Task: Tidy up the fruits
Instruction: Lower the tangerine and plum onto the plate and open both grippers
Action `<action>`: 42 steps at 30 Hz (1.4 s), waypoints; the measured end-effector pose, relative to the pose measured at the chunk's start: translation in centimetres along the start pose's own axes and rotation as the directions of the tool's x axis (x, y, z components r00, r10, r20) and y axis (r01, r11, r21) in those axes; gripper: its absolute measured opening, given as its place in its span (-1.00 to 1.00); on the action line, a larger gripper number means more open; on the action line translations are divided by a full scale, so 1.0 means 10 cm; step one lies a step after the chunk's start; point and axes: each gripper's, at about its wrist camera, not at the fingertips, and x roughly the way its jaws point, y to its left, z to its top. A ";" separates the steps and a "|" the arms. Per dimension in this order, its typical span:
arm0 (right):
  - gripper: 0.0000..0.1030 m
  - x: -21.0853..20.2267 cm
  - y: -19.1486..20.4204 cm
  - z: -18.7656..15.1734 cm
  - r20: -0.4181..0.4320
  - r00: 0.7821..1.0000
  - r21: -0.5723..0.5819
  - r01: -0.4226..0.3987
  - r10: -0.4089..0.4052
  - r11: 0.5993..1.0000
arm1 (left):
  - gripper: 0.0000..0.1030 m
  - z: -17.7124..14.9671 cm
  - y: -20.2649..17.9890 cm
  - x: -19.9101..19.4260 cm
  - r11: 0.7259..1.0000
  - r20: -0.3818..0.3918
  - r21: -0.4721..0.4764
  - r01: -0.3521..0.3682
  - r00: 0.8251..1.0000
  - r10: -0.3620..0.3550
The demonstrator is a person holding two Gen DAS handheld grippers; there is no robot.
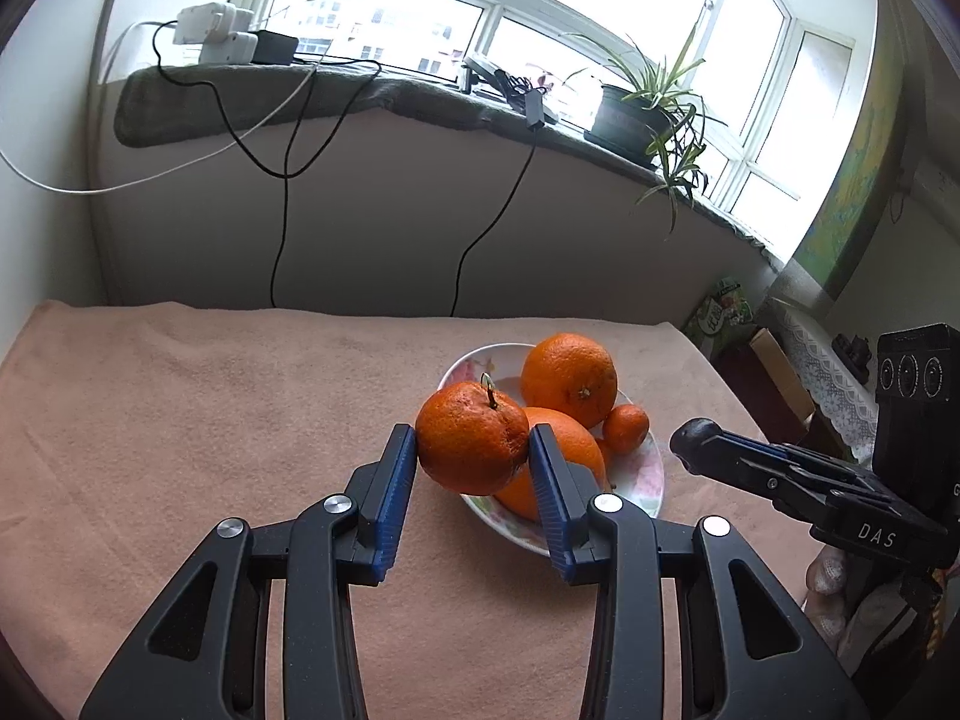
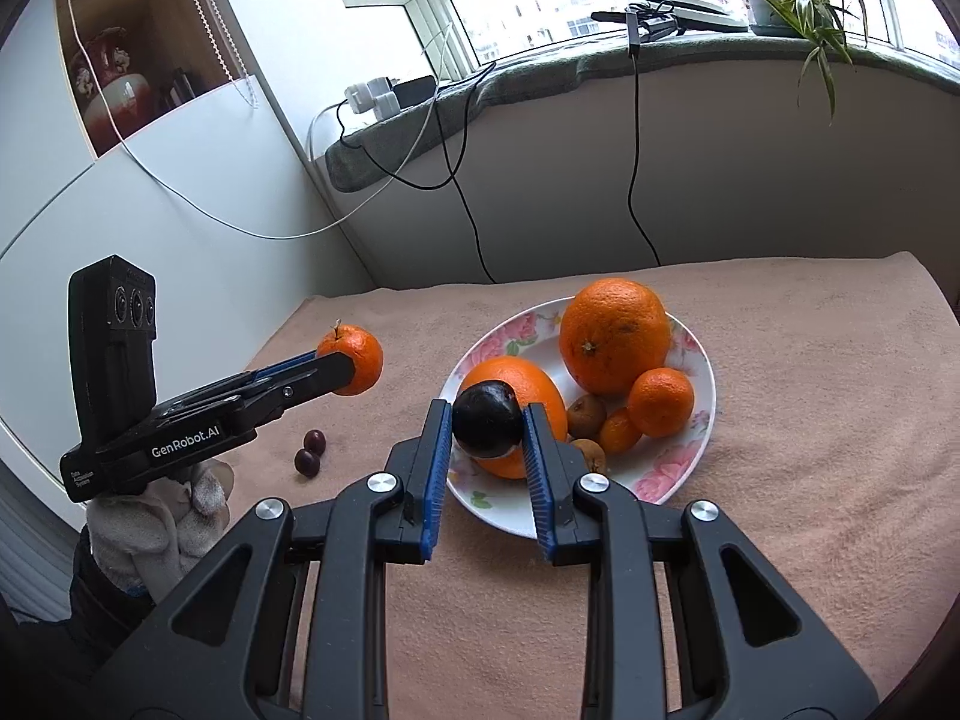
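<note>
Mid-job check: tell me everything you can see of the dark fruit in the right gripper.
The dark fruit is small, round and glossy, purple-black like a plum, with a pale patch on its underside. The right gripper is shut on it, one blue ribbed pad against each side. It hangs clear of the cloth, in front of the floral plate and an orange. Nothing else touches it.

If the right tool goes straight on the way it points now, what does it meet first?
Probably the nearer big orange on the flowered plate: it lies directly behind the dark plum that the right tool holds. Depth is unclear.
</note>
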 end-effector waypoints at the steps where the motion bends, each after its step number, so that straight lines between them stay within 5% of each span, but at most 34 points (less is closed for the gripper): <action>1: -0.51 0.00 -0.02 0.00 0.002 1.000 -0.001 0.008 -0.008 1.000 | -0.28 0.01 -0.01 0.02 1.000 -0.001 0.001 0.001 1.000 -0.001; 42: -0.51 0.27 -0.31 -0.02 -0.039 0.998 -0.021 0.055 -0.056 0.998 | -0.27 0.31 -0.29 0.82 0.998 -0.103 0.063 -0.003 0.995 0.009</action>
